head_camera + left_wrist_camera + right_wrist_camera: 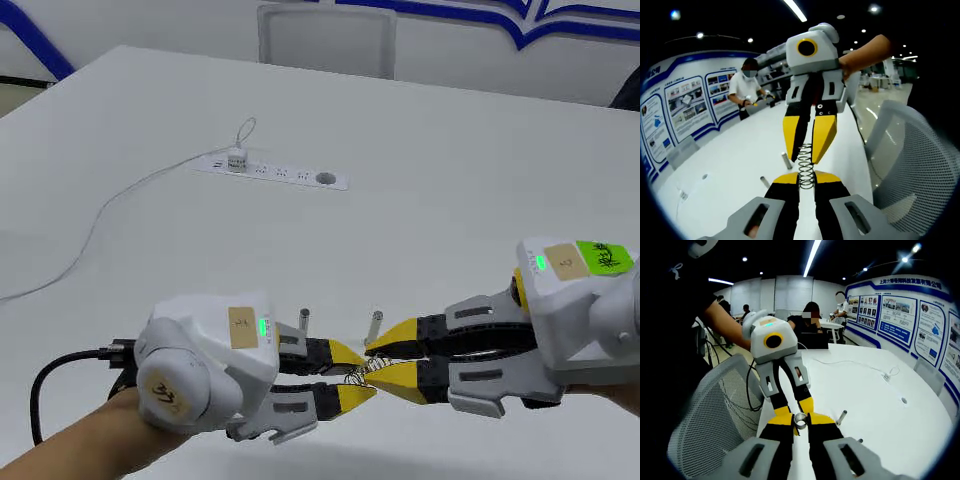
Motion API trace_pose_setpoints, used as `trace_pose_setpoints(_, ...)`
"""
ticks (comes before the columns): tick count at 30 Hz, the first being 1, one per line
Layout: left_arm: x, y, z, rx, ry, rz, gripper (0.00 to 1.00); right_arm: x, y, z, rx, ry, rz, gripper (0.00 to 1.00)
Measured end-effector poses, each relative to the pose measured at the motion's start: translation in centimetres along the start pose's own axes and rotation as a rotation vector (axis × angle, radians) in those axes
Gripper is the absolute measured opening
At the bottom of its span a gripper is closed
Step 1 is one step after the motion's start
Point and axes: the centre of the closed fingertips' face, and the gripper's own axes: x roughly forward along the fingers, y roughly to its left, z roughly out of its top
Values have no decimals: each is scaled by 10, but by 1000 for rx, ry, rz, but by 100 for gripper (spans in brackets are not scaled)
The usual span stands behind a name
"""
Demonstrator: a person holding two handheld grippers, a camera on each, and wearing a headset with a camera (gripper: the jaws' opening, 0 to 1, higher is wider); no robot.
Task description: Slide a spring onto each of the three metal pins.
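Steel spring (806, 167) is spanning tip to tip between both grippers, its long axis lying level above the white table (450, 200). Left gripper (354, 374) and right gripper (374, 364) are each pinching an end, jaws narrow. Two upright metal pins (375, 325) are standing just beyond the tips, with neither arm clearly nearer. A third pin is likely hiding behind the grippers.

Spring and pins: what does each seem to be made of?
The spring looks like bare steel wire: thin, shiny silver coils. The pins look like metal too: smooth grey cylinders with a dull sheen, though the alloy is unclear.
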Motion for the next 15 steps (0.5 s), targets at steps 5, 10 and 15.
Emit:
trace_pose_setpoints(5,0,2,3,-36,-27,12,9,3,-1,6,38,-31,3,11)
trace_pose_setpoints(10,1,2,-1,-48,-21,21,10,7,-1,4,14,-8,-8,11)
trace_pose_setpoints(15,0,6,-3,-80,-21,40,11,8,-4,3,4,3,-26,11)
